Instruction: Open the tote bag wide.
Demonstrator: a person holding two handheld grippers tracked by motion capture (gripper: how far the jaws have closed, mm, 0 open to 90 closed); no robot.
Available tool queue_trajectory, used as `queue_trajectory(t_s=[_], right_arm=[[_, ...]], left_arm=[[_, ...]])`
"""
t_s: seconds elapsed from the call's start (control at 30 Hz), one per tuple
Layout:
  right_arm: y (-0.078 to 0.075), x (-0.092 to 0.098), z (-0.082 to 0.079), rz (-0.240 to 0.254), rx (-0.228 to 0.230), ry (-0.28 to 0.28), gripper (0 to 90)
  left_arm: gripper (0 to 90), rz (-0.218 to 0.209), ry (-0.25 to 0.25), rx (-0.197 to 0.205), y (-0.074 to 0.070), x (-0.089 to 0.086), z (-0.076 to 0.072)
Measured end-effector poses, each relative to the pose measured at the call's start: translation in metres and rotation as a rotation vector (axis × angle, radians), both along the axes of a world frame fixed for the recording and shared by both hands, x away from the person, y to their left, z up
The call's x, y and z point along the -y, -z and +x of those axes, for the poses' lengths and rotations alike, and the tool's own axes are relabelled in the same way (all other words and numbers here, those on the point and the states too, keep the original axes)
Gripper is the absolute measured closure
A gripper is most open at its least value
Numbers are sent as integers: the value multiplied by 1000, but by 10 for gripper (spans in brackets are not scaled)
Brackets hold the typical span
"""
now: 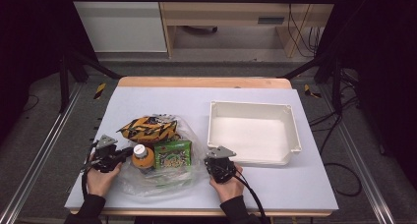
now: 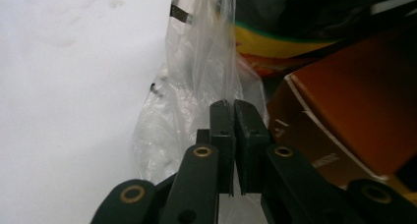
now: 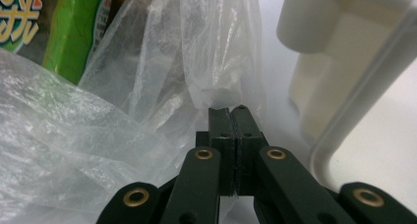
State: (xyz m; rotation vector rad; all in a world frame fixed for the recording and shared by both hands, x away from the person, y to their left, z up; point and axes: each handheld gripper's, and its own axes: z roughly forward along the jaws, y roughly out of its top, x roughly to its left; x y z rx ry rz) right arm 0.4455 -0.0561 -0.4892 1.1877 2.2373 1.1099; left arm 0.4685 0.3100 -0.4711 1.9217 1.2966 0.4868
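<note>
A clear plastic bag [image 1: 147,184] lies on the pale table, and inside it are a yellow-and-black snack packet [image 1: 147,128], an orange bottle [image 1: 141,156] with a white cap and a green snack packet [image 1: 172,154]. My left gripper [image 1: 129,150] is at the bag's left side, shut on the bag. In the left gripper view the film [image 2: 196,62] rises from between the closed jaws of the left gripper [image 2: 233,106], beside the bottle [image 2: 354,111]. My right gripper [image 1: 216,160] is at the bag's right side, and this right gripper [image 3: 231,111] is shut on a fold of the bag [image 3: 147,86].
An empty white tray [image 1: 253,106] stands right of the bag, and its corner [image 3: 334,62] is close to the right gripper. Bare table surface lies beyond the bag and at the far left. The table's front edge runs just below both hands.
</note>
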Motion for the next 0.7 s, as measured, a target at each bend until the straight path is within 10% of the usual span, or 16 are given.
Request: queue_trajectory(t_s=[0.37, 0.7], right_arm=[[-3, 3, 8, -18, -29, -8, 877], [-8, 6, 1, 46, 26, -60, 656]], left_arm=[[836, 30, -4, -40, 6, 3, 11], [518, -33, -37, 68, -8, -14, -6]])
